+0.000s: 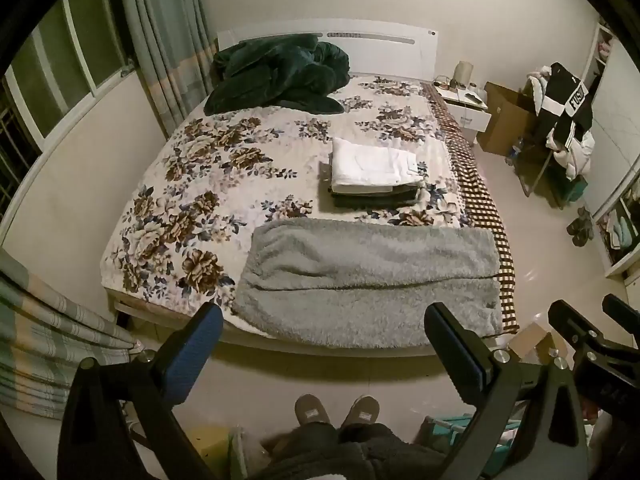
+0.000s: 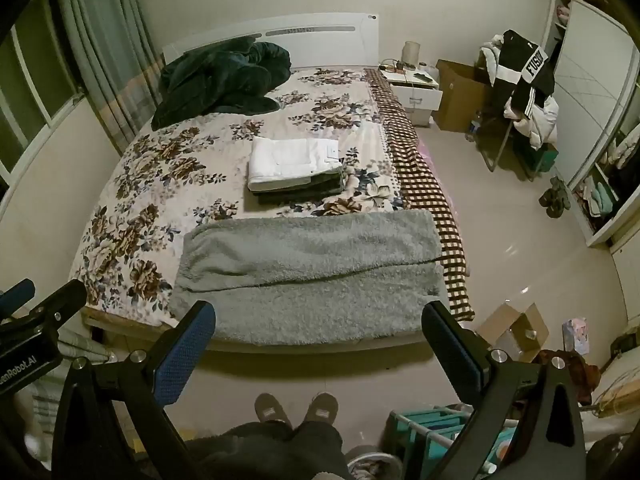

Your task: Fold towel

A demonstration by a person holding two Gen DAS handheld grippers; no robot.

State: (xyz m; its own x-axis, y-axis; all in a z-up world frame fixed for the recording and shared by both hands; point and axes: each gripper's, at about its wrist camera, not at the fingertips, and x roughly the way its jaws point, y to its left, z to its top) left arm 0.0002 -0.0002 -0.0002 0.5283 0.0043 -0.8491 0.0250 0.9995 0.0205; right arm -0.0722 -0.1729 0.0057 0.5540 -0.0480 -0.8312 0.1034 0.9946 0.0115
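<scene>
A fluffy grey towel (image 1: 368, 276) (image 2: 312, 268) lies flat at the foot of the bed, folded over once along its length, its fold seam running left to right. My left gripper (image 1: 324, 320) hangs open above the towel's near edge, nothing between its blue-padded fingers (image 1: 192, 352). My right gripper (image 2: 320, 320) is held open the same way, back from the towel's near edge and empty. Each gripper shows at the edge of the other's view: the right gripper (image 1: 596, 344) and the left gripper (image 2: 36, 312). Further up the bed sits a stack of folded towels (image 1: 374, 172) (image 2: 294, 168), white on top.
A dark green blanket (image 1: 276, 72) is heaped by the headboard. The floral bedspread (image 1: 192, 184) covers the bed; a checked sheet (image 1: 480, 196) hangs off its right side. A person's slippered feet (image 1: 336, 408) stand on the floor below. A nightstand, cardboard boxes and a clothes-laden chair (image 2: 520, 92) stand at right.
</scene>
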